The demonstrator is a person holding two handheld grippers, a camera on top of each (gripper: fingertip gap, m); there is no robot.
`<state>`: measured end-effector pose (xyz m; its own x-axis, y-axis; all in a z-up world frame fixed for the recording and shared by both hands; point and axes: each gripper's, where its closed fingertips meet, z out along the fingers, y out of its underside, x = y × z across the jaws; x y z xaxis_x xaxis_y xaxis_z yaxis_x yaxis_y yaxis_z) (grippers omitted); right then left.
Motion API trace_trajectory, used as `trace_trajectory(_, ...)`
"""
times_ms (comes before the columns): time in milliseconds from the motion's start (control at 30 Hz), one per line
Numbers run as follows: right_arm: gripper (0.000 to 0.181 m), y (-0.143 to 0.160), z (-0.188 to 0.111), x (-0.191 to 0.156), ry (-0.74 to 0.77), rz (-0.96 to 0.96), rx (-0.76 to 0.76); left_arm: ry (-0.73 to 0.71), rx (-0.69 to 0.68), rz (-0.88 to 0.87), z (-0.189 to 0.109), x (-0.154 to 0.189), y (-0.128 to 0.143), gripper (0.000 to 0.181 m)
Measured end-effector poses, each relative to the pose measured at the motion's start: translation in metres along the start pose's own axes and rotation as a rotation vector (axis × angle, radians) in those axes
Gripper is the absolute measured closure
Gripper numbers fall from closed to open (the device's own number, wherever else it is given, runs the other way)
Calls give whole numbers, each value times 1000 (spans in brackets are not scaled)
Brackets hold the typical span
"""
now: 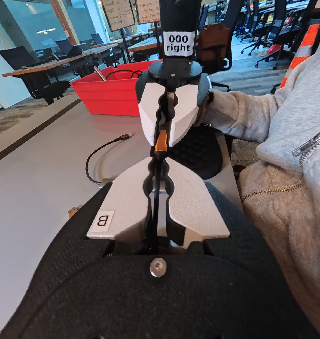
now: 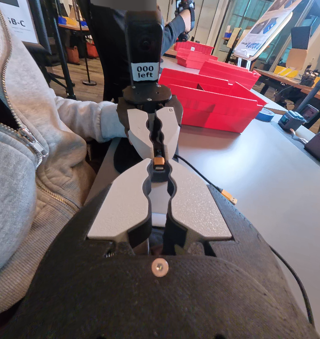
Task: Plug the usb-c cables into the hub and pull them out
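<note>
Both grippers meet tip to tip above the table's near edge. My right gripper (image 1: 161, 143) (image 2: 158, 162) is shut on an orange usb-c plug (image 1: 161, 142) (image 2: 158, 161), whose metal end points back between its fingers. My left gripper (image 1: 158, 160) (image 2: 160, 152) is shut on the plug's black cable (image 1: 156, 192) just behind it. The silver hub (image 1: 106, 183) lies on the table under my left fingers, mostly hidden. Its own short black lead (image 1: 87, 165) curls away to a dark plug (image 1: 125, 136). The cable's orange usb-a end (image 1: 73, 211) (image 2: 228, 197) lies on the table.
A red bin (image 1: 107, 95) (image 2: 210, 110) stands at the back of the grey table (image 1: 36, 174) (image 2: 256, 174). A black pad (image 1: 197, 156) lies by the near edge. A blue tape roll (image 2: 265, 114) and small dark boxes (image 2: 291, 121) sit at the far side. A person's grey sleeve (image 1: 238, 110) (image 2: 73, 119) is close. The grippers are tip to tip, or close to it.
</note>
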<state>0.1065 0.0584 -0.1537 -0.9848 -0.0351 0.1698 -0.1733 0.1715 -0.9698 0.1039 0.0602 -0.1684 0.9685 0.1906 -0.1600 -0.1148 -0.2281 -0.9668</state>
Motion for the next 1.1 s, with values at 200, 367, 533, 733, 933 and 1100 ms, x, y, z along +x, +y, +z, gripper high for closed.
trace_trajectory(200,170,-12,1,-4,-14,10,74,32,83,17,-8,5,-10,155)
trace_trajectory(367,170,-15,5,-4,2,-10,86,2,67,35,-5,5,-11,153)
trace_trajectory(533,170,-17,7,-6,3,-21,96,11,102,2,-7,3,-16,156)
trace_trajectory(733,170,-19,10,-9,6,-53,110,46,120,-1,-8,8,-17,160)
trace_trajectory(933,170,-20,11,-8,14,-56,116,59,137,-15,-10,8,-18,168)
trace_trajectory(1100,169,-20,11,-9,1,-45,119,72,139,-16,-10,9,-18,169)
